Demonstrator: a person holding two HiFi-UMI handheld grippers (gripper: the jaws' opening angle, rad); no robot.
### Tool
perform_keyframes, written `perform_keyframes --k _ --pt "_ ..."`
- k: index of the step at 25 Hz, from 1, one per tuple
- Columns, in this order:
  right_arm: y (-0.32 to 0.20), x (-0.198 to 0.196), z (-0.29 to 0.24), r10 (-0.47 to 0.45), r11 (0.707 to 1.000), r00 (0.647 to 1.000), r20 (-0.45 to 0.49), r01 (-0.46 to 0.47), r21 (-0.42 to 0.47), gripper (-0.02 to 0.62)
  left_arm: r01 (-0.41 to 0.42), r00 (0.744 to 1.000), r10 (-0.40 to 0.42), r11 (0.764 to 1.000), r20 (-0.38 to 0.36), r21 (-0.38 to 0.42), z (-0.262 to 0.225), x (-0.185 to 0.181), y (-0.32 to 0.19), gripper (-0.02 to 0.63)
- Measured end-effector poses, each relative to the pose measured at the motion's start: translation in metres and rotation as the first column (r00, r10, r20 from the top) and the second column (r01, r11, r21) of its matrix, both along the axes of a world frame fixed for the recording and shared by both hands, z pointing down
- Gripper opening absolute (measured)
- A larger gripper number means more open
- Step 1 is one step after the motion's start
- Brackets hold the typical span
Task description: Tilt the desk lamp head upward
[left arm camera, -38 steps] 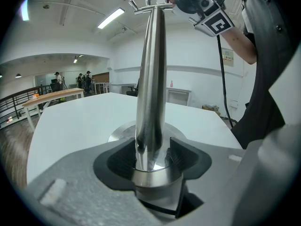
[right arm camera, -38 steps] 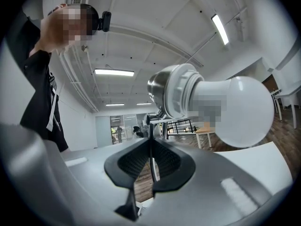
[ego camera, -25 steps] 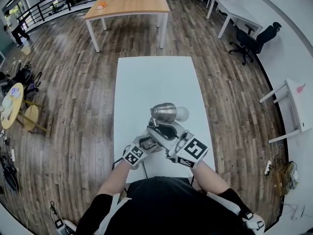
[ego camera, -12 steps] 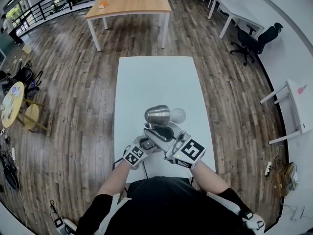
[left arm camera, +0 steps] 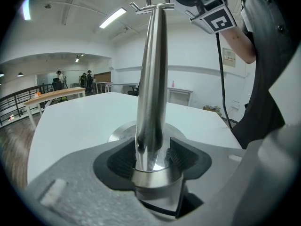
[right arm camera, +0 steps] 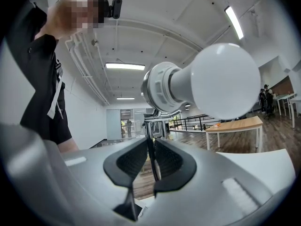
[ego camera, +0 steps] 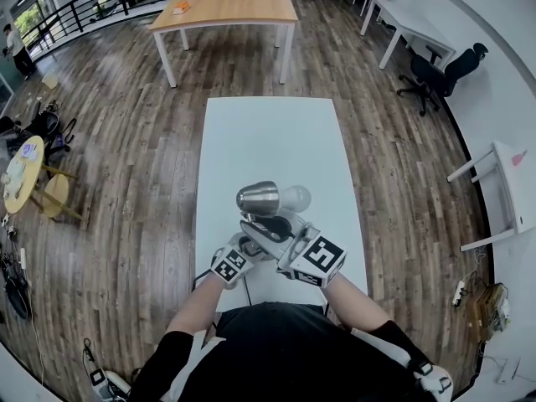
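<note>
A chrome desk lamp stands near the front of the white table (ego camera: 268,141). Its metal shade (ego camera: 256,198) and white bulb (ego camera: 295,198) lie side by side in the head view. My left gripper (left arm camera: 151,157) is shut on the lamp's upright stem (left arm camera: 151,79), just above the round base (left arm camera: 117,133). My right gripper (right arm camera: 151,161) sits under the bulb (right arm camera: 225,81) and its socket (right arm camera: 160,89). Its jaws have just been opening slightly, with a thin metal edge of the lamp head between the pads, which touch it. In the head view both grippers (ego camera: 248,246) (ego camera: 266,224) sit close together below the shade.
The far half of the white table is bare. Wood floor surrounds it. A wooden table (ego camera: 222,11) stands beyond, a black office chair (ego camera: 435,69) at the upper right, a white desk (ego camera: 511,187) at the right and a small round table (ego camera: 21,174) at the left.
The lamp shade has swung left in the head view, and the bulb now shows more fully beside it. My right gripper has followed slightly left. The left gripper has not moved.
</note>
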State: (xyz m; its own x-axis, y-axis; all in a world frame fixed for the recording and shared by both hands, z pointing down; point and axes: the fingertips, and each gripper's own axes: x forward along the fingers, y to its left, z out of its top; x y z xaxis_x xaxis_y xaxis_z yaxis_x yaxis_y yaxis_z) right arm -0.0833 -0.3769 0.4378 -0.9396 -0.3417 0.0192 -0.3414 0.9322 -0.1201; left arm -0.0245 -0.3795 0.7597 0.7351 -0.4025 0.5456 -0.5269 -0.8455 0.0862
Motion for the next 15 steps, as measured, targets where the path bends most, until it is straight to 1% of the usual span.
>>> perform_keyframes --k 2,4,6,8,12,15 --pt "0.000 0.002 0.001 0.014 1.000 1.000 -0.004 -0.014 0.011 0.060 0.014 1.000 -0.014 1.000 -0.005 -0.016 0.001 -0.001 -0.001 0.238" --pt "-0.001 0.010 0.003 0.029 1.000 1.000 -0.004 -0.029 0.011 0.073 0.034 0.999 -0.035 0.998 -0.012 -0.056 0.002 -0.003 0.001 0.238" --pt "-0.003 0.020 0.005 0.044 0.999 0.999 -0.001 -0.044 0.002 0.112 0.064 0.998 -0.065 0.995 -0.013 -0.079 -0.003 -0.008 0.000 0.238" --pt "-0.005 0.033 0.006 0.063 0.998 0.998 0.009 -0.063 -0.006 0.121 0.110 0.993 -0.112 0.991 -0.025 -0.070 -0.013 -0.017 -0.005 0.238" --pt "-0.007 0.057 0.010 0.089 0.995 0.995 0.045 -0.087 -0.042 0.121 0.202 0.976 -0.205 0.978 -0.078 -0.051 -0.034 -0.032 -0.006 0.236" --pt "-0.005 0.066 0.014 0.102 0.992 0.993 0.065 -0.097 -0.076 0.120 0.258 0.956 -0.259 0.966 -0.137 -0.030 -0.061 -0.035 -0.001 0.236"
